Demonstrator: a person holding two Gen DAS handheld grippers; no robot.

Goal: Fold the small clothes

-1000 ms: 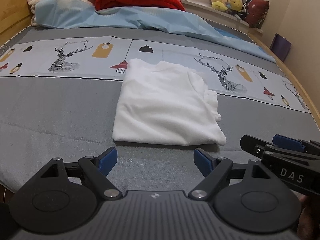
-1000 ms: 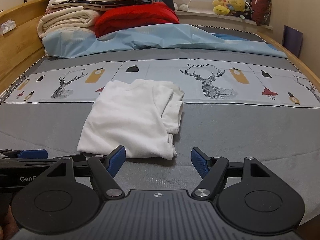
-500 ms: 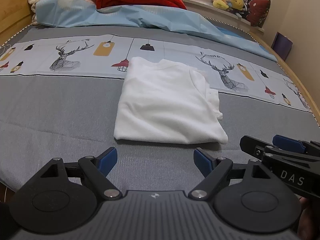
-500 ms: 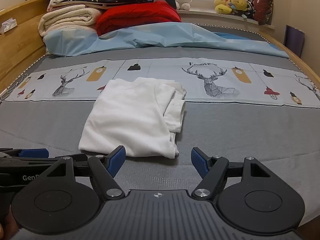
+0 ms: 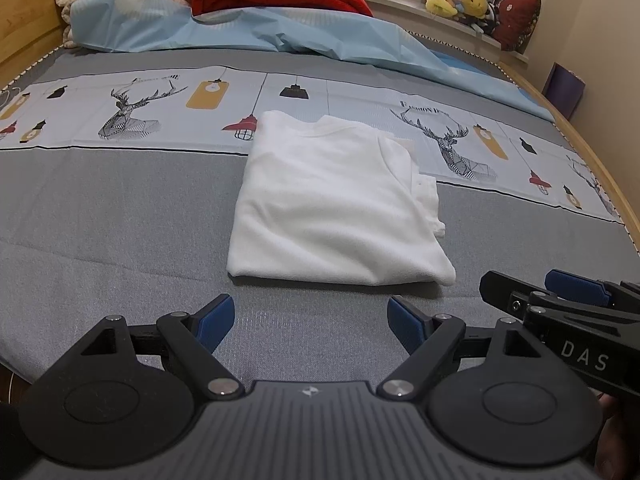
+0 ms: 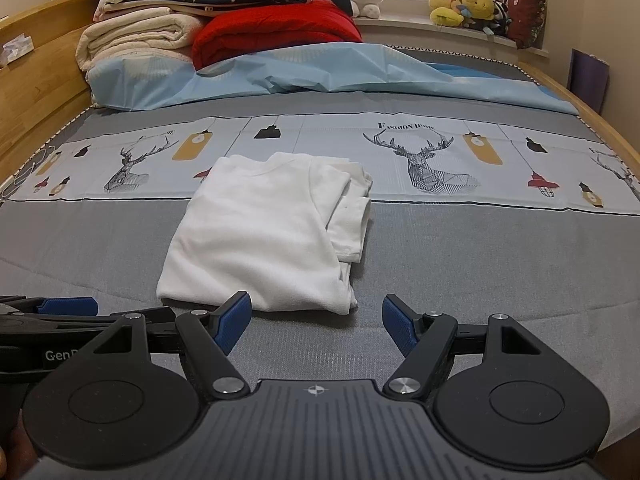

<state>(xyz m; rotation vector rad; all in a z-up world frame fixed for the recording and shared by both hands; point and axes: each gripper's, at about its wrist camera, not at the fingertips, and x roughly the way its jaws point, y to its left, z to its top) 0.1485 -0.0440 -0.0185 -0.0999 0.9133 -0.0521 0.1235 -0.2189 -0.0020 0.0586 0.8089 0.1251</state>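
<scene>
On the bed's grey deer-print sheet (image 5: pixel 100 216), your folded white T-shirt (image 5: pixel 332 216) lies flat just beyond your left tongs (image 5: pixel 310 322) and right tongs (image 6: pixel 316 322), both spread open and empty.

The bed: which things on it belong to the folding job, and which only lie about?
Job:
- white shirt, folded
- left gripper, open
- right gripper, open

Lying about:
- red blanket
- cream blankets
- plush toys
- blue sheet

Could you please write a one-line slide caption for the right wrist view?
Open right gripper poised before a folded white shirt on the grey bedspread, left gripper alongside.
</scene>
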